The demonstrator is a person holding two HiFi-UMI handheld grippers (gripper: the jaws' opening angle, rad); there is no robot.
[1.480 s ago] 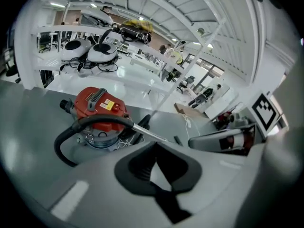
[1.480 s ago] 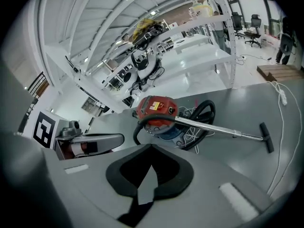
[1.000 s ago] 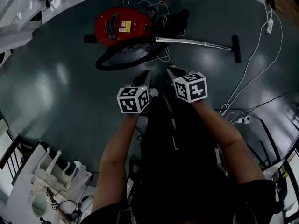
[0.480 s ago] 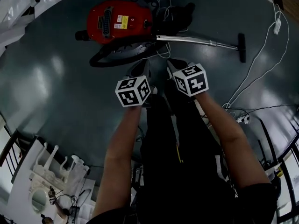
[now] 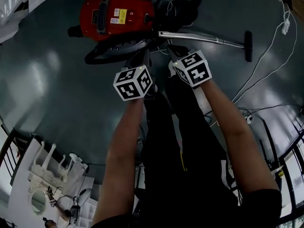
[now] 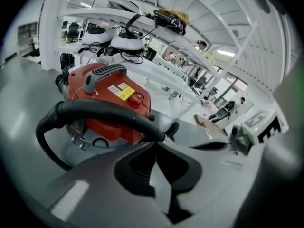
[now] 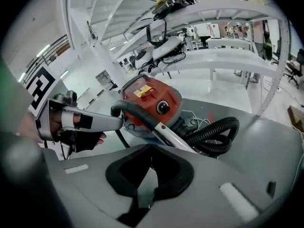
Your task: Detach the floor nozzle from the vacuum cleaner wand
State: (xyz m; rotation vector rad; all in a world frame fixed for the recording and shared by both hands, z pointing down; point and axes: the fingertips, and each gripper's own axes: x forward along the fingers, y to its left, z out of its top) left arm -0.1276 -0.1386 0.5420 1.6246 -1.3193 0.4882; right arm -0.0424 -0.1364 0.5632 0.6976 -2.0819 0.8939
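While both arms reach down over the dark floor [image 5: 57,80], neither tool holds anything. My left gripper [image 5: 144,57] has its jaws pressed together and empty, tips pointing down at the black hose [image 5: 111,51] that loops in front of the red vacuum cleaner [image 5: 114,15]. In the left gripper view the closed tips [image 6: 154,145] sit just under that hose [image 6: 95,112], with the red body [image 6: 109,103] behind it, handle on top. I can't tell if they touch the hose.

My right gripper [image 5: 174,50] is also closed with nothing between the jaws. In the head view it sits just beside the left one, its tips at the near end of the silver wand [image 5: 199,38]; touching or not, I can't tell. In the right gripper view the shut tips [image 7: 151,148] line up below the wand [image 7: 167,137], which slants up to a black grip at the red body [image 7: 147,99]. A corrugated hose [image 7: 213,137] coils at the right, and the left gripper [image 7: 71,120] shows at the left edge with my hand on it.

The wand lies flat on the floor, running right from the vacuum cleaner. The floor nozzle [image 5: 248,45], a black bar, is on its far end, attached, well apart from both grippers. A white cable [image 5: 266,56] trails on the floor past the nozzle.
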